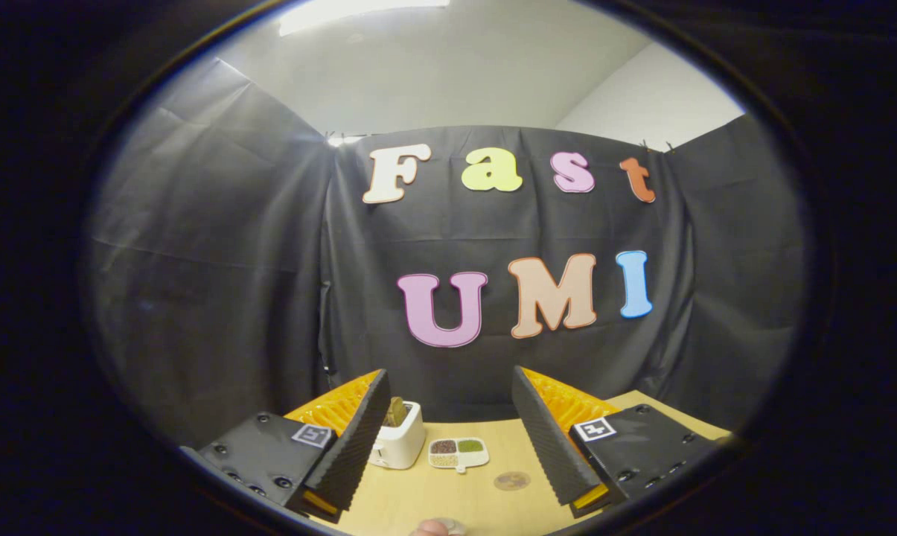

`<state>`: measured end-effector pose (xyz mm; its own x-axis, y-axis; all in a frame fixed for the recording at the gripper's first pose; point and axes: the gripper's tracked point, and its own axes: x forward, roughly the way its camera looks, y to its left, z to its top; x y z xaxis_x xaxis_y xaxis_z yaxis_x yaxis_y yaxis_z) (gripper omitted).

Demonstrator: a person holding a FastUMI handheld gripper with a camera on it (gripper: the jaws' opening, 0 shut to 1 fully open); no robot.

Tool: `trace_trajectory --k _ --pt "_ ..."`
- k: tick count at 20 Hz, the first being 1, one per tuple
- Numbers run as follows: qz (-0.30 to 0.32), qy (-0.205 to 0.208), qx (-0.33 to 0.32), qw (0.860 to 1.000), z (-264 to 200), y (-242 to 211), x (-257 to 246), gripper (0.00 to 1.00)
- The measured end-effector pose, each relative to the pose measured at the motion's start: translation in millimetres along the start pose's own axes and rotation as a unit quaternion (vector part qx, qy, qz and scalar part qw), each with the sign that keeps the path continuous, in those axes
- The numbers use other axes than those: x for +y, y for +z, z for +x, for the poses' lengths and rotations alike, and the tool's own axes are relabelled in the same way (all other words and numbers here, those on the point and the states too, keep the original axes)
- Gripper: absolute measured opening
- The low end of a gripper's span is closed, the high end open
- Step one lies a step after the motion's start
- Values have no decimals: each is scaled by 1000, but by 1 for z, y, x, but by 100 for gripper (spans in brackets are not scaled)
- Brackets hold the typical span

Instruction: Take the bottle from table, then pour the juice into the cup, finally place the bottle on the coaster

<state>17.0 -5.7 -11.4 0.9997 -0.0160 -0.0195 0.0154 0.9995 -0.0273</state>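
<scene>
Gripper [448,447] held above light wooden table [485,499], jaws wide apart — nothing between fingers. Beyond fingertips: white toaster [397,444] with a slice in it, small white divided dish [459,452] beside it, round brown coaster [512,480] nearer. Rounded top at near table edge [437,528] — cannot tell if bottle or cup.

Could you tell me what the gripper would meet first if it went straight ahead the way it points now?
Probably the black cloth wall. The open gripper points above the table, so the sectioned dish and toaster likely pass beneath, though depth is unclear.
</scene>
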Motion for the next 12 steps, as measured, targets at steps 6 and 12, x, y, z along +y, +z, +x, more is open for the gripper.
trace_trajectory --k 6,12 --pt "19 -10 43 999 2 -44 -8 100" --pt "15 -21 134 991 -11 -128 -14 100"
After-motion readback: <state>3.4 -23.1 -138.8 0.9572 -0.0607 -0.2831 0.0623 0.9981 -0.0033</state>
